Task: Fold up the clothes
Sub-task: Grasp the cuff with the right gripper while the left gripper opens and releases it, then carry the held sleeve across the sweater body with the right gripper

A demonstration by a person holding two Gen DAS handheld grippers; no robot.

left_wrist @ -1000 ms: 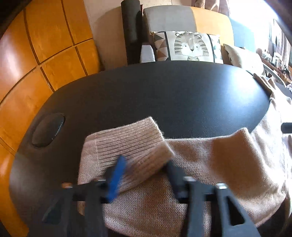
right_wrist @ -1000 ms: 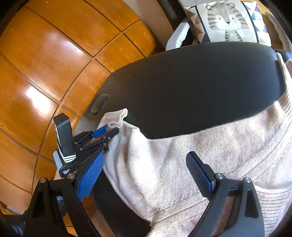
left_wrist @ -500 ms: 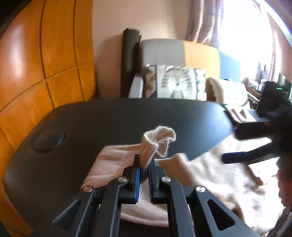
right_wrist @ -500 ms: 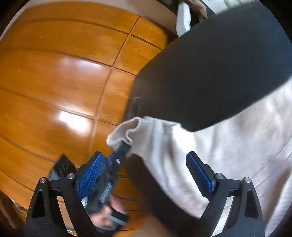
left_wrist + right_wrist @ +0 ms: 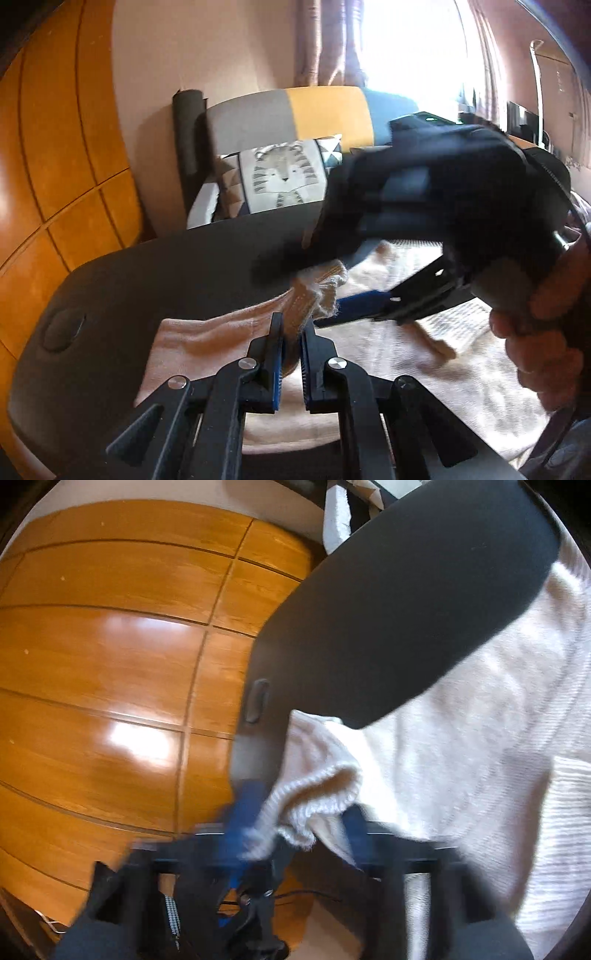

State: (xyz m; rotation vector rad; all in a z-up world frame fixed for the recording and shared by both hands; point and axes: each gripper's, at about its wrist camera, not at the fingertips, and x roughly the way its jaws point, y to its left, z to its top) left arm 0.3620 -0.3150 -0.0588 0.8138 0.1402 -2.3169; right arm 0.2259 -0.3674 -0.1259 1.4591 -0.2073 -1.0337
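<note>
**Sleeve cuff pinched and lifted over the dark table**

The left gripper is clamped on the ribbed cuff of a beige knit sweater, its two blue-padded fingers pressed together with the fabric bunched between them and raised off the surface. The sweater lies spread across the near and right part of a dark oval table, its sleeve running from the cuff back to the body.

The right gripper sits at the same cuff (this view is blurred), with its blue-padded fingers apart on either side of the cuff's open end; the cloth hangs loose between them. In the left wrist view a hand holds that gripper's handle at the right. Behind the table stands a sofa with a tiger-print cushion, and the floor is glossy orange wood.
</note>
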